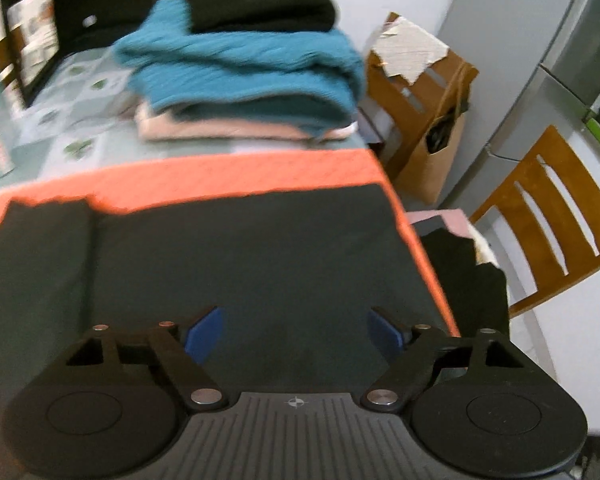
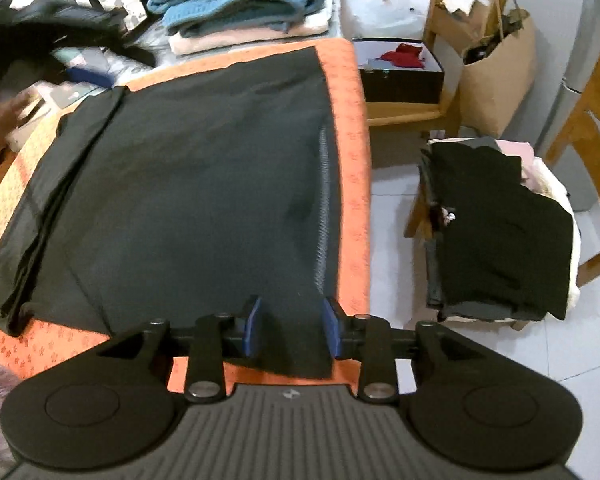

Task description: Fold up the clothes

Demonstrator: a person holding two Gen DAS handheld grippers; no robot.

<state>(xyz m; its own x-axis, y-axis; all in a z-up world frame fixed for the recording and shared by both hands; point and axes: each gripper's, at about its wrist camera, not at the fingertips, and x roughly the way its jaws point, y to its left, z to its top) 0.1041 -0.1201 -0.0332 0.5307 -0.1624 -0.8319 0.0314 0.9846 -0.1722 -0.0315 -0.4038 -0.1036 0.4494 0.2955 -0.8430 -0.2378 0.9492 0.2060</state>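
The right hand-held gripper (image 2: 292, 328) sits at the near edge of the dark garment (image 2: 188, 184). Its 2 blue pads (image 2: 253, 326) straddle a tongue of the hem, but a gap shows on each side, so it looks released or only half closed, not yet pinching. The left hand-held gripper (image 1: 296, 334) hovers over the same garment with its jaws spread wide and nothing between them.

The garment lies flat on the orange cloth (image 2: 350, 184) covering the tabletop, just ahead of both grippers. A fold already lies along its left side, and a zip (image 2: 320, 200) runs near its right edge.

To do this step well, I judge each gripper should clamp squarely on a near corner, catching every layer, then lift and carry the hem forward evenly so the edges meet.

Further ahead rests a stack of folded knits (image 1: 240, 68), and to the right a chair (image 2: 588, 152) holds a pile (image 2: 500, 232).

Both views are blurred. The nearest hem is hidden beneath the gripper bodies, so the layer count there is unclear.
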